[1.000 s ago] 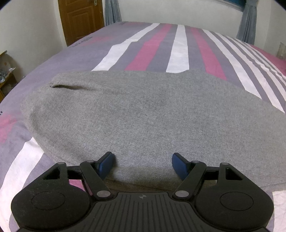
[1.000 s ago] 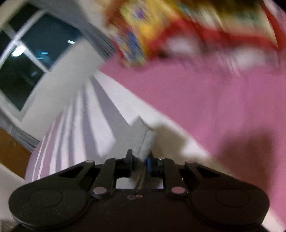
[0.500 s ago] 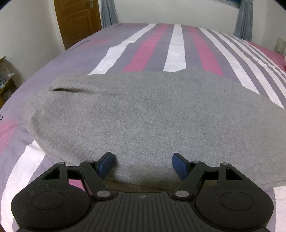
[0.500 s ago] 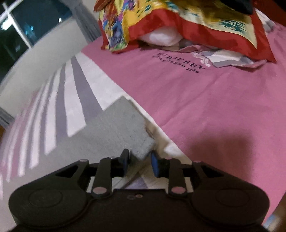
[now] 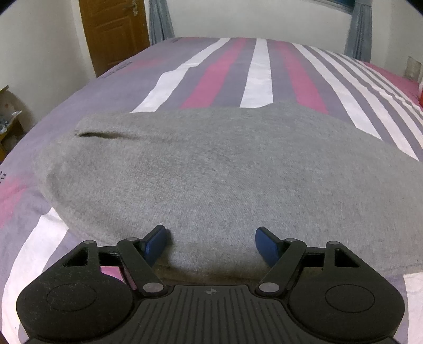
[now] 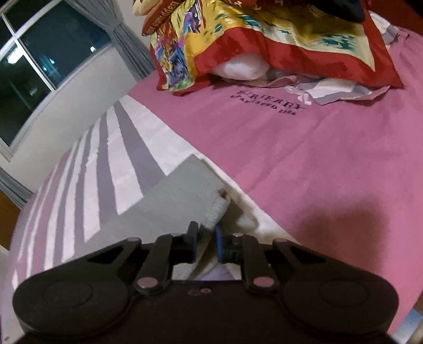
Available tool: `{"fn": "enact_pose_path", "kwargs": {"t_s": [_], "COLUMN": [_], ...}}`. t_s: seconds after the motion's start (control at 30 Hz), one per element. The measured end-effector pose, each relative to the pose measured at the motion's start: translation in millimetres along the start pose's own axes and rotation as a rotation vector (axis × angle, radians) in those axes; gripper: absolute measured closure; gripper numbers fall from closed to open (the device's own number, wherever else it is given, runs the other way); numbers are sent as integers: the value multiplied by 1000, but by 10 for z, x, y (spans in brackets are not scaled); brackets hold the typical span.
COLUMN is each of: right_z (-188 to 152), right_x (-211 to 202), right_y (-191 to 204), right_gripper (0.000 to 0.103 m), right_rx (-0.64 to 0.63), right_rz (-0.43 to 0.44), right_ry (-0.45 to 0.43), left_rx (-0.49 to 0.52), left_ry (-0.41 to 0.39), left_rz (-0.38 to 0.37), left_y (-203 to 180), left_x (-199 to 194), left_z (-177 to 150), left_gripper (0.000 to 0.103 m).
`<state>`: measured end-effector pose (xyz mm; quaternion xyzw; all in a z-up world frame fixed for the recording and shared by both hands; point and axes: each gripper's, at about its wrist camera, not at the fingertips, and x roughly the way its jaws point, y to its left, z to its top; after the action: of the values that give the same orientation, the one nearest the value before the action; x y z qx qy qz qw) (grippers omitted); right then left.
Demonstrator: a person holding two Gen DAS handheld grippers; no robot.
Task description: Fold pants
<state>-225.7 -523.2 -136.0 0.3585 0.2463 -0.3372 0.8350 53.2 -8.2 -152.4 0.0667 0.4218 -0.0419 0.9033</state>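
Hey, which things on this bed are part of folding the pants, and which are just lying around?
Part of the job:
- grey pants, spread flat on the striped bedsheet
- left gripper, jaws open at the near edge
- right gripper, jaws closing on the pants' corner

Just lying about:
- red and yellow pillow
- crumpled cloth beside it

A bedsheet striped in purple, pink and white (image 5: 259, 74) covers the bed, turning to plain pink with dark printed lettering (image 6: 267, 102) towards one end. A red-bordered, yellow patterned pillow (image 6: 277, 39) lies at that pink end, over crumpled pale cloth (image 6: 333, 91). Beyond the far edge stand a brown wooden door (image 5: 113, 31), grey curtains (image 5: 160, 19) and a dark window (image 6: 39, 60) (night outside).
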Motion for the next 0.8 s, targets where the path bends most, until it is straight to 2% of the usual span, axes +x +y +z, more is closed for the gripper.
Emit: {"fn": "enact_pose_path", "kwargs": {"t_s": [0.03,0.07,0.13,0.2,0.27,0.33,0.4,0.5,0.57,0.6,0.67,0.8], "right_z": [5,3,4,17,46,78,189,389,414,403,318,5], "right_x": [56,115,202,257,373,421,356,-20,-181,-123,126,370], "right_y": [-25,-46,-53,-15,25,76,282,673,825,811,577,213], "right_gripper": [81,78,79,81,85,93,96,96,97,97,97,96], "right_rx": [21,41,48,33,13,10,-48,-142,-219,-242,-187,-151], "right_rz": [24,25,21,21,6,5,41,140,151,124,48,-60], "right_ry": [24,47,57,49,87,99,46,-165,-268,-245,-145,-29], "left_rx": [2,2,0,2,4,1,5,4,2,2,3,12], "left_ry": [-1,-2,-1,-1,-1,-2,-3,-3,-7,-9,-10,-11], "left_rz": [0,0,-1,2,6,10,13,13,14,16,17,15], "left_y": [1,-5,-2,-4,-10,-16,-25,-23,-24,-26,-29,-25], "left_x": [0,-3,-5,-5,-1,2,4,-2,-8,-9,-8,-16], "left_z": [-3,-6,-6,-6,-8,-8,-9,-8,-14,-18,-22,-31], "left_gripper": [29,29,29,29,29,29,28,28,28,28,28,28]}}
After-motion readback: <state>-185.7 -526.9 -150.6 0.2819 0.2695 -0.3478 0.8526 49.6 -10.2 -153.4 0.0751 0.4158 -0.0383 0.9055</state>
